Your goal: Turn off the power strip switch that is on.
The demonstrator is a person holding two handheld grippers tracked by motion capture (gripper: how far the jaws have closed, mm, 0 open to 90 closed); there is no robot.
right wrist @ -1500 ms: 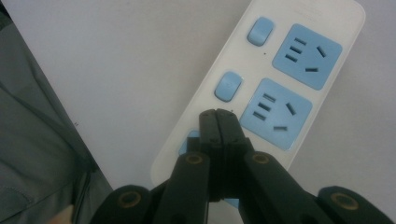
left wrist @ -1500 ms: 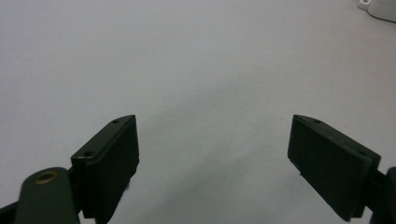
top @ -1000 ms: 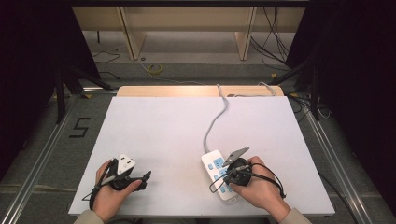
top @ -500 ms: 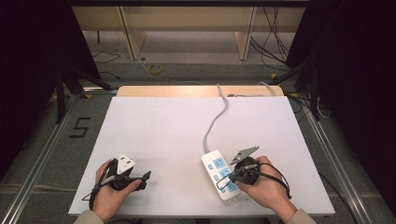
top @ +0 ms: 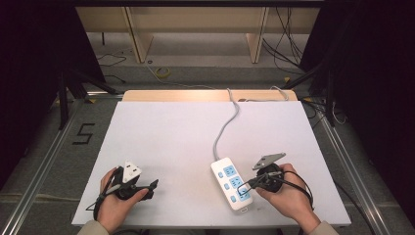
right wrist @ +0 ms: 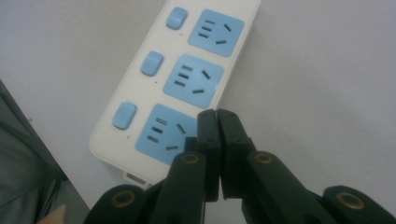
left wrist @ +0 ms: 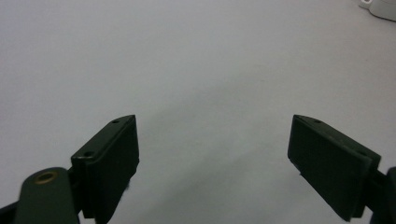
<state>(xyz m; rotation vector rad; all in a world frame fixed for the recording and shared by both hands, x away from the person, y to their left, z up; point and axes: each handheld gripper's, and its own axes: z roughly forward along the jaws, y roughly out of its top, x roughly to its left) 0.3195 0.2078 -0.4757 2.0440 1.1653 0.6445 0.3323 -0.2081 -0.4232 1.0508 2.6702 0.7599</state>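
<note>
Your right tongs are pressed together with nothing between them. Their tips sit over the near blue socket of the white plastic power strip with three blue sockets and three blue buttons. The strip lies on the white counter, near its front edge and right of the middle. Its grey cord runs to the far side. Your left tongs are spread wide over bare counter, far left of the strip.
</note>
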